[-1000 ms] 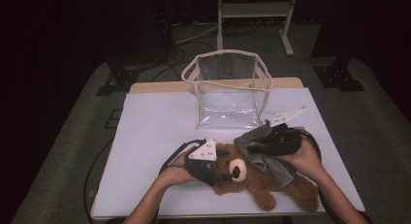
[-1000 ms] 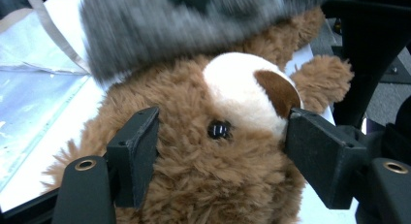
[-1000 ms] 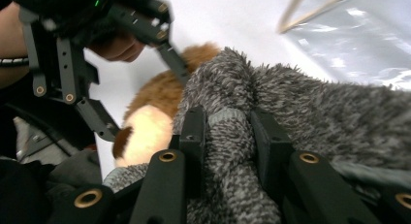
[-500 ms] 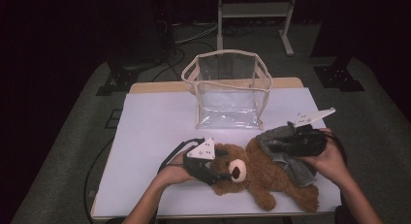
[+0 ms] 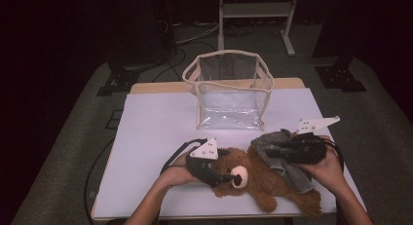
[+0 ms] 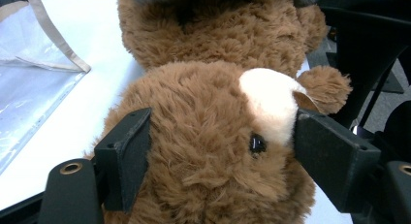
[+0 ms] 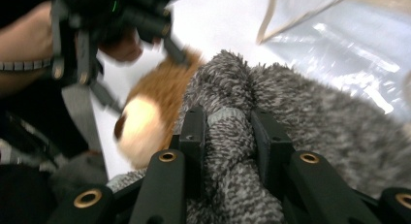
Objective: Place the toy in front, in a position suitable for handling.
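As counted: one teddy bear (image 5: 263, 181), one grey garment (image 5: 282, 159).

Left gripper (image 5: 225, 178): black body, grey three-cornered plate on top with small dark screw dots, black cable looping from its rear. In its own view the jaws are matte black blocks with flat inner faces; a brass-ringed hole sits at the base of the arm on one side.

Right gripper (image 5: 267, 149): same black build, pale plate with dot marks, black cable curling behind it. Its own view shows ribbed black jaws on rounded arms, each arm with a brass-ringed hole.

Forearms bare; a dark banded strap sits at the wrist behind the left gripper.
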